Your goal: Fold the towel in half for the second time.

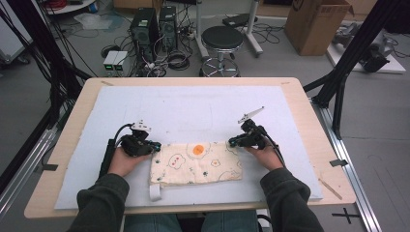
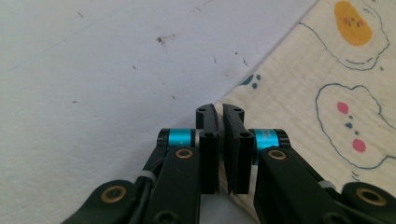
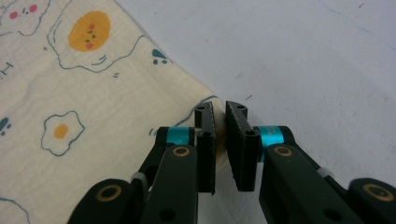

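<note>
You are at the grasp step of a two-handed cloth handling operation. The cloth [image 1: 196, 163], a cream piece printed with fried eggs, lies folded flat on the white mat [image 1: 193, 111] near the front edge of the desk [image 1: 309, 121], between your two hands.

The left gripper [image 1: 155, 145] sits at the cloth's far left corner. In the left gripper view its fingers [image 2: 208, 144] stand nearly together with the cloth edge [image 2: 243, 93] running between them, so they read as clamped on that corner. The right gripper [image 1: 233, 142] sits at the far right corner; its fingers [image 3: 205, 144] are likewise closed on the corner fabric [image 3: 196, 100].

Confirm both grips before moving: each corner should be seated well between the pads, not just at the tips. The next move probably calls for lifting both corners together, level and at the same rate, keeping the far edge taut so that no layer slips free.
</note>
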Tool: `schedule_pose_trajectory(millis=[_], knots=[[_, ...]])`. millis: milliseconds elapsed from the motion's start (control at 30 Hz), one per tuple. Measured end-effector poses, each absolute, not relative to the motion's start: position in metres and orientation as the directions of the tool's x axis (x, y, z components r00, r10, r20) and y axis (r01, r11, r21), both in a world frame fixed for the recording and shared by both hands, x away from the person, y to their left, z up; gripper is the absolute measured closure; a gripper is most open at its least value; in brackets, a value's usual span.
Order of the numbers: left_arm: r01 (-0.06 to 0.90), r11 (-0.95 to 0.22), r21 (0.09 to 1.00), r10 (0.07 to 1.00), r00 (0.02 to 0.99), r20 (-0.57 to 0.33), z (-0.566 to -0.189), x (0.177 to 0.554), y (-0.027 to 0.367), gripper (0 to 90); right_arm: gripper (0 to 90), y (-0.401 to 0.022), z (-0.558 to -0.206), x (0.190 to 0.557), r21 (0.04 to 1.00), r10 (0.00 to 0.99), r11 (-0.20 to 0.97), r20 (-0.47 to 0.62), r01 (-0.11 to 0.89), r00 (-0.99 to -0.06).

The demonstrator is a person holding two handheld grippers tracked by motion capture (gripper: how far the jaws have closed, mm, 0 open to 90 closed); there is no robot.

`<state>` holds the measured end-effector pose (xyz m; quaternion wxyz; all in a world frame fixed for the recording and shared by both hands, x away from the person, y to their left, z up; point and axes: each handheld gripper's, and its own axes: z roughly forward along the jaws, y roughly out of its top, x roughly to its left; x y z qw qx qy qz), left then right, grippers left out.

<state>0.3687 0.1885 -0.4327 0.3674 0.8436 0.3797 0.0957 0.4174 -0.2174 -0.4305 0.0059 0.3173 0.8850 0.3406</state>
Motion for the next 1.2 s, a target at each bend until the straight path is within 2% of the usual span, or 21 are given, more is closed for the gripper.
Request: schedule_pose_trajectory(millis=[233, 533, 833, 1200], knots=[[0.557, -0.405, 0.725, 0.726, 0.678, -0.115, -0.427, 0.375, 0.193, 85.6, 85.1, -0.221, -0.423, 0.421, 0.636, 0.569, 0.528, 0.226, 0.562, -0.791], [0.506, -0.354, 0.786, 0.745, 0.661, -0.09, -0.41, 0.387, 0.195, 85.5, 85.0, -0.224, -0.394, 0.433, 0.685, 0.596, 0.479, 0.207, 0.55, -0.776], [0.519, -0.378, 0.767, 0.75, 0.657, -0.075, -0.418, 0.39, 0.194, 85.4, 85.0, -0.219, -0.411, 0.442, 0.628, 0.63, 0.489, 0.226, 0.605, -0.743], [0.521, -0.356, 0.776, 0.759, 0.646, -0.085, -0.42, 0.394, 0.197, 85.5, 85.0, -0.22, -0.414, 0.445, 0.631, 0.634, 0.473, 0.241, 0.615, -0.735]])
